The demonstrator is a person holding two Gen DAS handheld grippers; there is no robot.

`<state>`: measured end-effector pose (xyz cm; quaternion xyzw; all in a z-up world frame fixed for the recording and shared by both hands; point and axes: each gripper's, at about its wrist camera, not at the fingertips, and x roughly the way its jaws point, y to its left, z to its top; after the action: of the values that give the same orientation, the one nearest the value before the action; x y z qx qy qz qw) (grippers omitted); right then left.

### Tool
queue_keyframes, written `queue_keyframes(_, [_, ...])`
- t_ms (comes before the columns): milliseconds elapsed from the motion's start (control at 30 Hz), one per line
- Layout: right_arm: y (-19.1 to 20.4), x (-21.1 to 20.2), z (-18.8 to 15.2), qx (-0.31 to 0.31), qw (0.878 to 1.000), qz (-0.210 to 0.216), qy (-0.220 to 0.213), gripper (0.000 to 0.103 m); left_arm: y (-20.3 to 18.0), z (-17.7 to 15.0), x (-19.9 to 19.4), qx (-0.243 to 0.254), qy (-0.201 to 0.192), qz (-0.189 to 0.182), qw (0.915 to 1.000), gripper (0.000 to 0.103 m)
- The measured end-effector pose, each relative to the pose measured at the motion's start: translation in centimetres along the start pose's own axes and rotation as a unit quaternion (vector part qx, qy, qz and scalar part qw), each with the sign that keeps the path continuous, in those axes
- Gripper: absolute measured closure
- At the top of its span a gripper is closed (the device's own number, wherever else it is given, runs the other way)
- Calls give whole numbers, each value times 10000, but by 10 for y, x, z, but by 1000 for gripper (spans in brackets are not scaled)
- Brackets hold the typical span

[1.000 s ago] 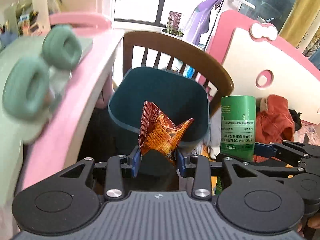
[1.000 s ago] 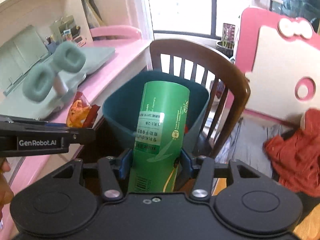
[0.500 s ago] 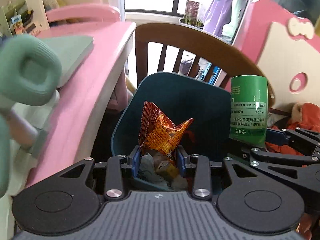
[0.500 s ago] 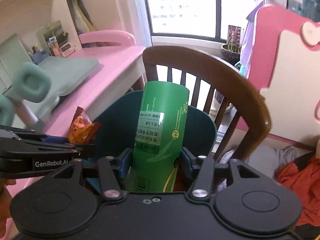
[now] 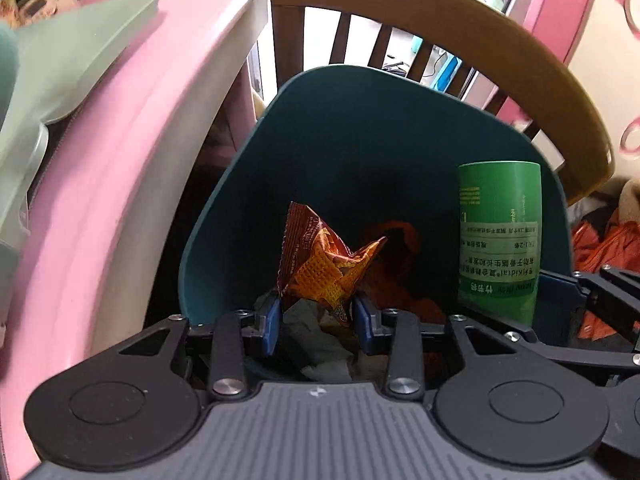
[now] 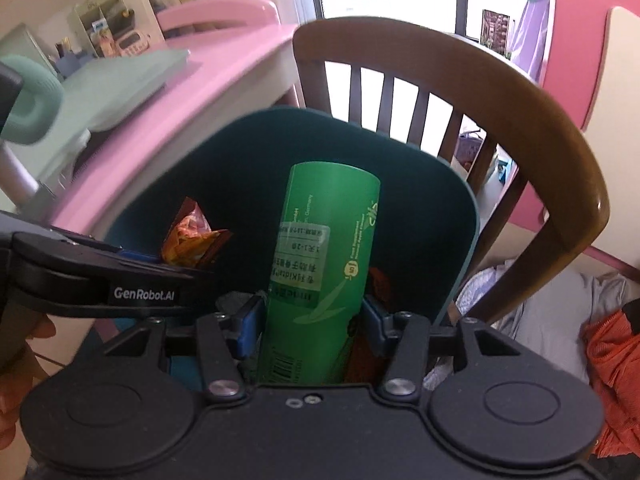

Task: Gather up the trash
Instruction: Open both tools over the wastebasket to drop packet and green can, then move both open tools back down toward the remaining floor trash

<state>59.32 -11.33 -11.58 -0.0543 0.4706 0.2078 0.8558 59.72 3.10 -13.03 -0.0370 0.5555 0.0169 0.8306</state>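
Two trash items, both in your grip above the bin.

Item one: crumpled orange snack wrapper [image 5: 326, 270], pinched at its lower end by your left gripper [image 5: 318, 322], jaws closed on it, over the mouth of the teal trash bin [image 5: 360, 120]. Item two: green cylindrical canister [image 6: 324, 264], upright and slightly tilted, clamped between the blue pads of your right gripper [image 6: 310, 326], also over the bin's opening. Inside the bin: crumpled paper and orange scraps beneath the wrapper. Behind the bin: a brown wooden chair [image 6: 500, 96]. To your left: a pink desk [image 5: 132, 128] bearing a pale green tray [image 5: 80, 44].
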Motion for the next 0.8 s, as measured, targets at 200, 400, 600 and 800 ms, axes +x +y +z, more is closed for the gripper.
queue_keyframes(200, [8,2,-4,-299,9995,-16,25,50,-12,3,7,212,18,164,9996,53])
queue_keyframes(400, [13,-2,-8,-527,9986,13,-43,36,-20,3,11,355,-12,157,9992,38])
queue_keyframes(600, [10,-15,-11,-364,9992,105,-118,25,-20,-2,4,337,-69,57,9994,36])
queue_keyframes(800, [17,-34,-16,-401,9987,164,-263,22,-13,-13,-19,273,-255,-41,9993,36])
